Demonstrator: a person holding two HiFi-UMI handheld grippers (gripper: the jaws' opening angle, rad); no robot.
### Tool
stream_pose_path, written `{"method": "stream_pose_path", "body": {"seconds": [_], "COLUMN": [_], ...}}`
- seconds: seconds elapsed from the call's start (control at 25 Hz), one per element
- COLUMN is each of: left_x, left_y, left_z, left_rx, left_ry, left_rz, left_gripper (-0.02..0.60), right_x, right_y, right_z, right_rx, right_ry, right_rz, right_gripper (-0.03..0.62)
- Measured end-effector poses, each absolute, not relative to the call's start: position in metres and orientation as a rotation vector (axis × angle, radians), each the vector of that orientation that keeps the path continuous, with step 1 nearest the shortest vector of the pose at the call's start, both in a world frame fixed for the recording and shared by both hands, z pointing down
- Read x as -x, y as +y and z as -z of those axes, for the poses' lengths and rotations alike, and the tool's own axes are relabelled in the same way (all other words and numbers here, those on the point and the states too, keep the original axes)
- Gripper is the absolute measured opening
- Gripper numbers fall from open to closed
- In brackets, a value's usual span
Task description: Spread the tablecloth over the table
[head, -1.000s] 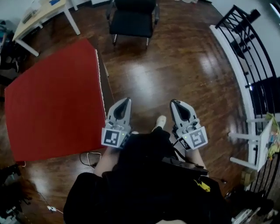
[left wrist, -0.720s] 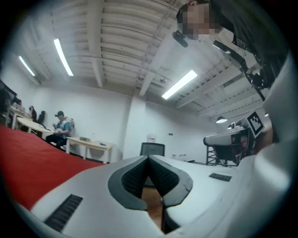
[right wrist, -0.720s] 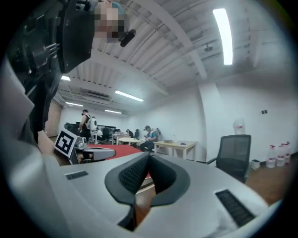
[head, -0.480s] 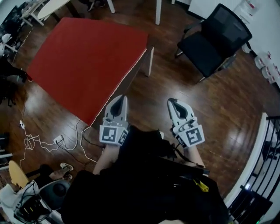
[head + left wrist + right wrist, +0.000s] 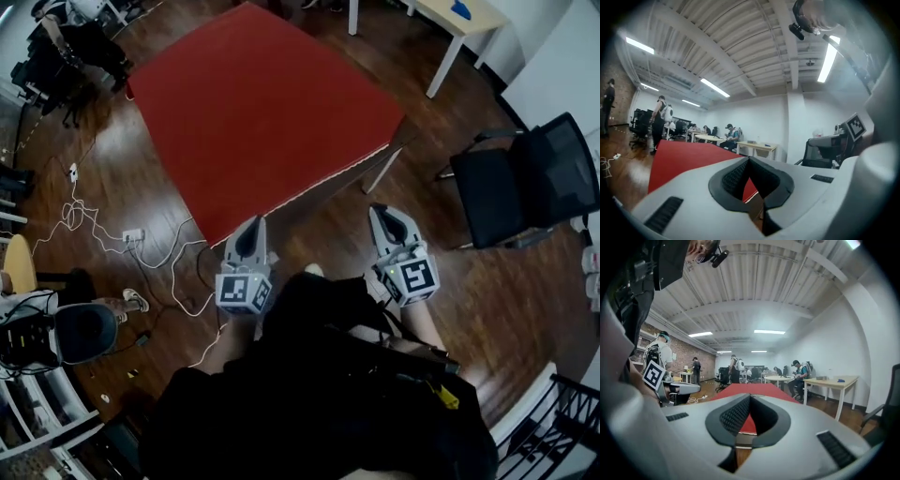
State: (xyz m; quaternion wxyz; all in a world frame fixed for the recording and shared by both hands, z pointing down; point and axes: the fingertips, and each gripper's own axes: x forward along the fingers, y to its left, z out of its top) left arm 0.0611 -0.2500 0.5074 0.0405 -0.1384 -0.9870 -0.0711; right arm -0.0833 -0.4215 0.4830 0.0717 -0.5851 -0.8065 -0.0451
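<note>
A glossy dark plank floor (image 5: 141, 178) fills the room. The red tablecloth (image 5: 262, 112), smooth and flat with a pale hem, lies over one square table, its edge just ahead of the grippers. One black mesh-backed office chair (image 5: 525, 183) stands at the right. Tangled white cables (image 5: 84, 220) lie at the left. The two grey grippers, left gripper (image 5: 255, 225) and right gripper (image 5: 382, 216), are both clenched and empty, clear of the cloth.

Tablecloth (image 5: 253, 103) on table (image 5: 382, 172), chair (image 5: 525, 187) rightward
</note>
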Motion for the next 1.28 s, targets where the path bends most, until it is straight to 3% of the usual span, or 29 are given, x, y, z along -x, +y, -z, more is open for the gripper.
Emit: {"method": "stream_pose_path", "body": {"seconds": [0.24,0.76,1.28], "left_x": [-0.043,-0.065,-0.071], "left_y": [-0.220,-0.183,-0.195], "left_z": [-0.507,-0.468,-0.541], "left_rx": [0.714,1.437,1.612], "left_ry": [-3.006,-2.826,-2.523], "left_rz": [0.113,0.000,0.229], "left_gripper": [-0.002,-0.002,-0.002], "right_x": [0.140,0.129,0.128], "right_y": [-0.371,-0.205,-0.216], "right_z": [-0.502,-0.468,-0.529], "right_rx": [1.872,2.550,2.667], "right_ry": [-2.267,-1.701,-1.350], "right_rz": [0.057,0.008,0.174], "right_gripper": [0.006,0.006,0.006]}}
